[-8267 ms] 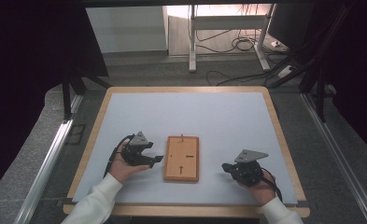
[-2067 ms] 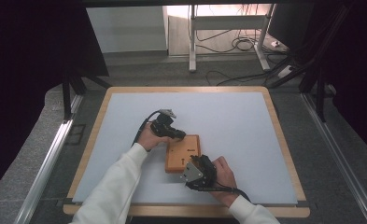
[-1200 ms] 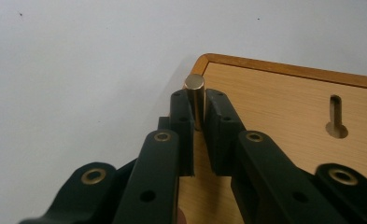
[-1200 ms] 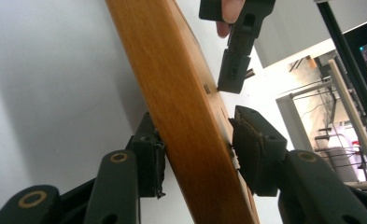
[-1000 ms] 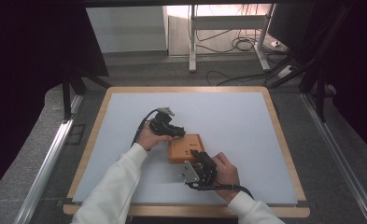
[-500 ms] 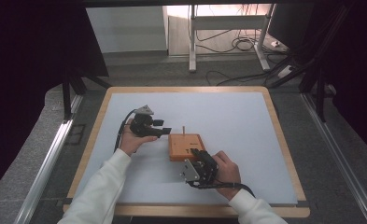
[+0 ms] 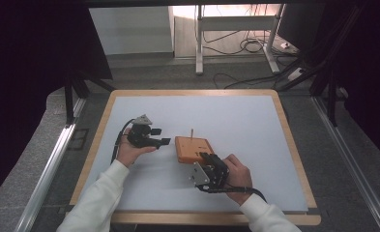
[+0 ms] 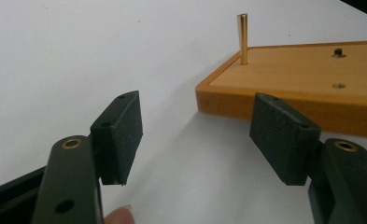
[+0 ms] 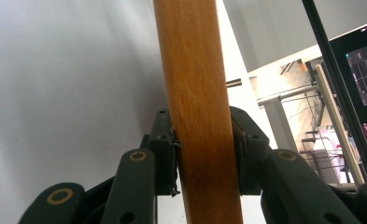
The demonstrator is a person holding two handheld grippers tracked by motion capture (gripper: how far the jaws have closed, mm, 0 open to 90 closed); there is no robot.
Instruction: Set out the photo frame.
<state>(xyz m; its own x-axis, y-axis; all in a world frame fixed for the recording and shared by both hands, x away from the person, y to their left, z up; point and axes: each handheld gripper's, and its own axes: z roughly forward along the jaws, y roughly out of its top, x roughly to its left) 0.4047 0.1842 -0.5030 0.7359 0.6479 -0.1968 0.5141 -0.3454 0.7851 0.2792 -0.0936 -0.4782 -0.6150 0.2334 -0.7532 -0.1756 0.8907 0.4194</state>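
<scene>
The right claw [image 7: 208,158] clamps the near edge of the block [image 7: 193,148], steadying it. The left claw [image 7: 159,136], just beside the block, has just been opening, nothing between its jaws. The pin [image 8: 242,39] looks seated; next likely another pin.

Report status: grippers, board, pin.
Left gripper open, jaws just opened, nothing between. Right gripper shut on wooden board. Brass pin upright in board. Nothing obstructing.
</scene>
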